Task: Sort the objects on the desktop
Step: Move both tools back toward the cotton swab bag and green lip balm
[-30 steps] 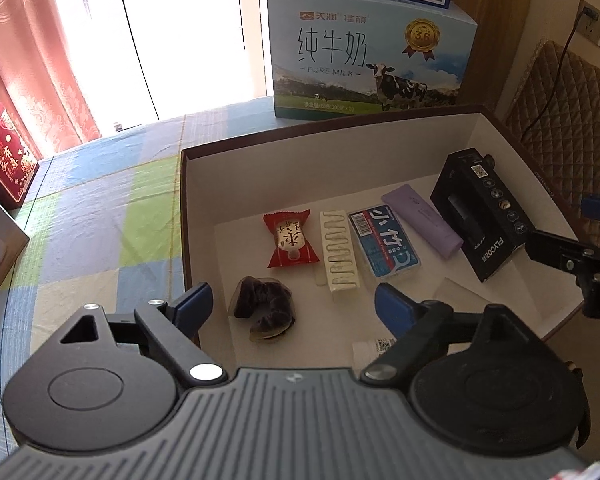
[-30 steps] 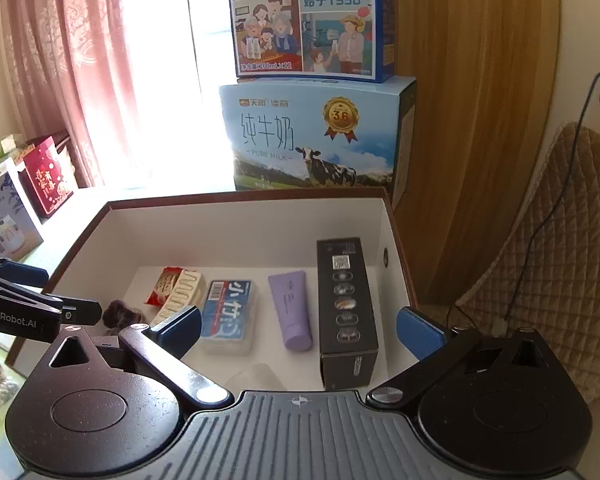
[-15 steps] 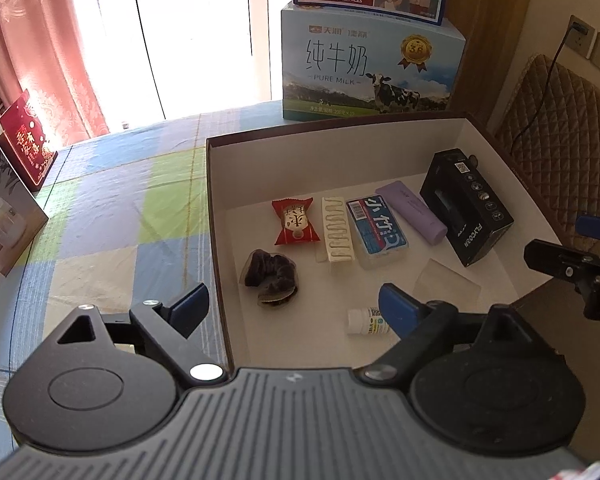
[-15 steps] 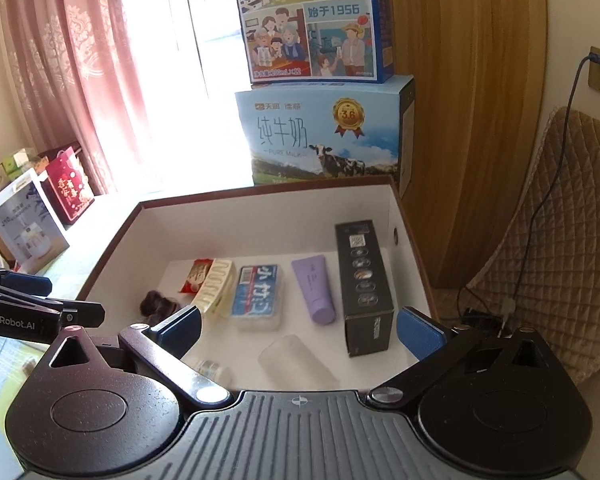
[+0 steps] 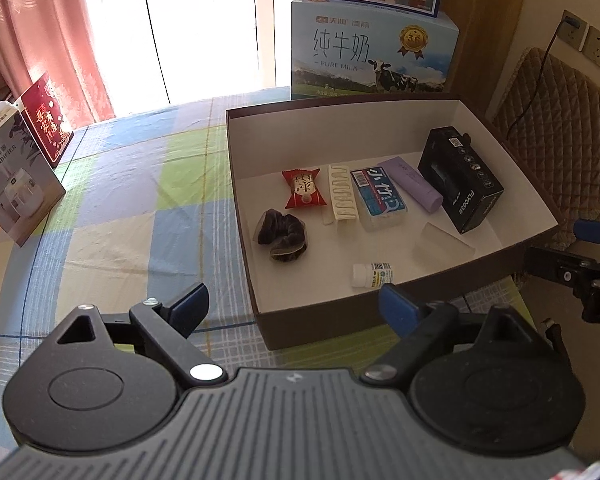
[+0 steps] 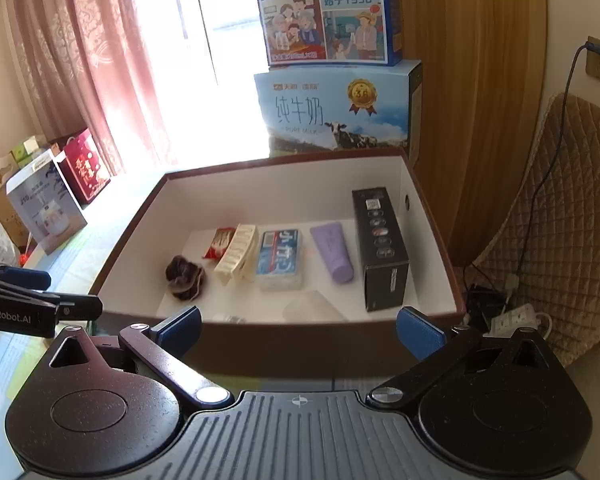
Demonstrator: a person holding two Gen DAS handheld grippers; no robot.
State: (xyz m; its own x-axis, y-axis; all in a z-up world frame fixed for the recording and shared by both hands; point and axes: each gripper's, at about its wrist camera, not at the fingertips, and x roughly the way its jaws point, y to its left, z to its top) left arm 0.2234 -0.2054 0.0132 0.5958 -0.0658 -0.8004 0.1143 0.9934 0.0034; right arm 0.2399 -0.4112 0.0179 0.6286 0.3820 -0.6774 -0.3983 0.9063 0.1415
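Both grippers, left gripper (image 5: 294,308) and right gripper (image 6: 298,330), hang spread wide with nothing held, just outside the brown box (image 5: 380,316). Everything's inside that box: black carton (image 5: 460,184), purple tube (image 5: 412,188), tissue pack (image 5: 378,196), candy (image 5: 303,189), little bottle (image 5: 373,274) nearest its front wall.

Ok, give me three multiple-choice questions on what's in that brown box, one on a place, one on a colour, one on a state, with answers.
1. Where does the small white pill bottle lie in the brown cardboard box?
A. Far wall
B. Near wall
C. On the black carton

2. What colour is the squeeze tube beside the black rectangular carton?
A. Purple
B. Green
C. Orange

3. How do the left gripper and right gripper stand?
A. Both shut
B. One holding something
C. Both open, empty

Answers: 1 B, it lies at the near wall. 2 A, the tube is lilac. 3 C, the jaws are spread with nothing between.
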